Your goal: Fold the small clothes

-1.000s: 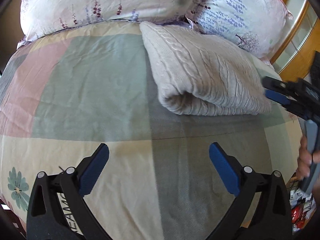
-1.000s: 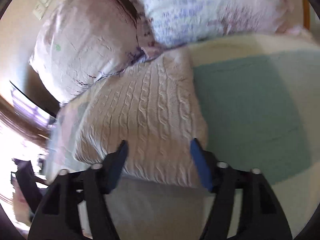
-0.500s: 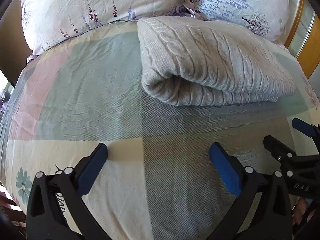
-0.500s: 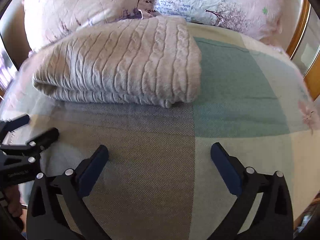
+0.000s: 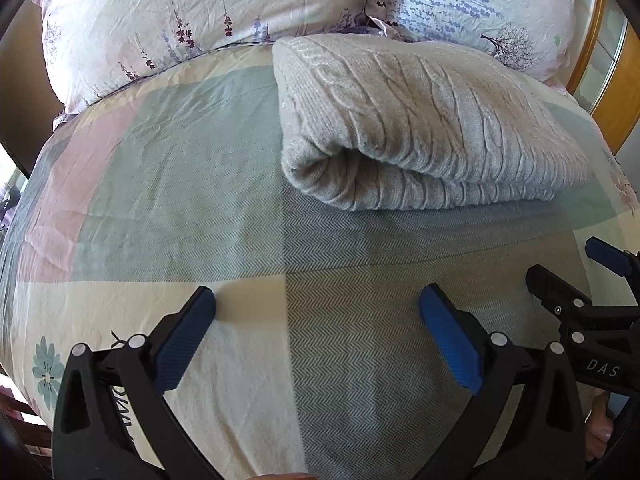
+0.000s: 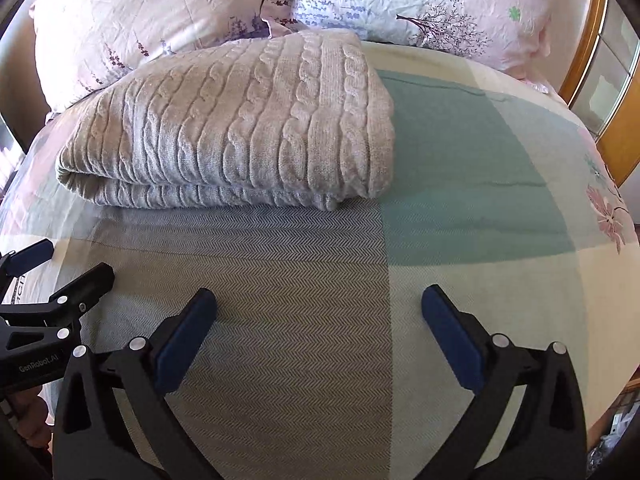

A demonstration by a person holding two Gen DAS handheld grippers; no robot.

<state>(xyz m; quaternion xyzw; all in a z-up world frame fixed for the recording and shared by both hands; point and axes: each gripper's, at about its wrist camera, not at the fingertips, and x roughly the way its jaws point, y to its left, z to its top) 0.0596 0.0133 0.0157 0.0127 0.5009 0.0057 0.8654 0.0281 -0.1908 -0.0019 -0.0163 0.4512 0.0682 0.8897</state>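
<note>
A cream cable-knit sweater [image 5: 420, 128] lies folded on the bed, near the pillows. It also shows in the right wrist view [image 6: 240, 128] as a thick folded stack. My left gripper [image 5: 316, 320] is open and empty, above the bedspread in front of the sweater and apart from it. My right gripper [image 6: 318, 320] is open and empty, also in front of the sweater. The right gripper shows at the right edge of the left wrist view [image 5: 576, 276]. The left gripper shows at the left edge of the right wrist view [image 6: 60, 268].
A checked bedspread [image 5: 180, 184] in green, pink, cream and grey covers the bed. Two floral pillows [image 5: 192, 20] [image 6: 420, 4] lie behind the sweater. A wooden frame [image 6: 616, 128] stands at the right.
Both grippers have drawn back from the sweater toward the near side of the bed. The right gripper has swung from close over the sweater to facing it from the front.
</note>
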